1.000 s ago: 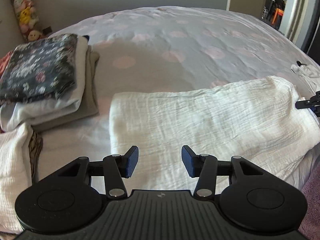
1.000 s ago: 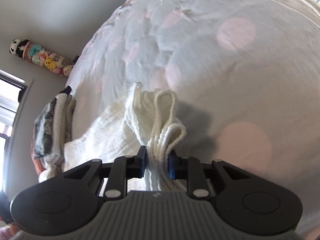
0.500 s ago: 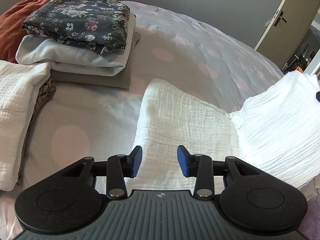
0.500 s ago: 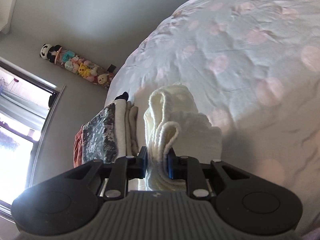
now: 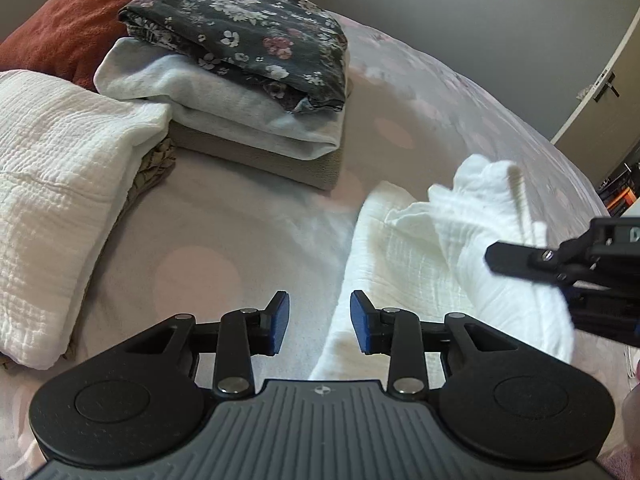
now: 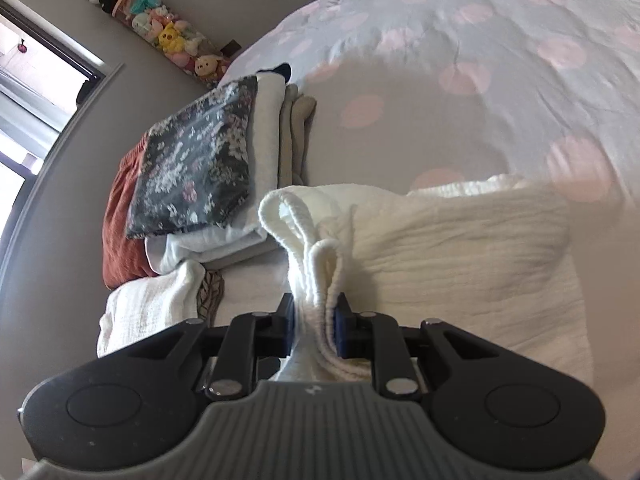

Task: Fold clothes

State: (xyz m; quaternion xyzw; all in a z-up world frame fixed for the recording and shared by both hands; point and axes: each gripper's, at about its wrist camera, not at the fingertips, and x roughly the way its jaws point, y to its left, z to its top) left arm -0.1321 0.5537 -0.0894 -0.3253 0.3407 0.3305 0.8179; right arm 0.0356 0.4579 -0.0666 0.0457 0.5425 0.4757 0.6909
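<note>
A white crinkled garment (image 6: 460,240) lies on the bed, partly folded over itself. My right gripper (image 6: 314,328) is shut on its bunched edge and holds that edge over the rest of the cloth. In the left wrist view the same garment (image 5: 400,248) lies to the right, and the right gripper (image 5: 532,260) enters from the right edge with the raised cloth. My left gripper (image 5: 319,326) is open and empty, low over the bedspread at the garment's left edge.
A stack of folded clothes topped by a dark floral piece (image 5: 248,32) sits at the back left, also in the right wrist view (image 6: 200,164). A folded white cloth (image 5: 52,184) lies left, a rust-red one (image 5: 68,20) behind. The polka-dot bedspread (image 6: 500,60) stretches beyond.
My right gripper has carried the garment's edge leftward over the rest, folding it across. My left gripper has swung left toward the stack and stayed open.
</note>
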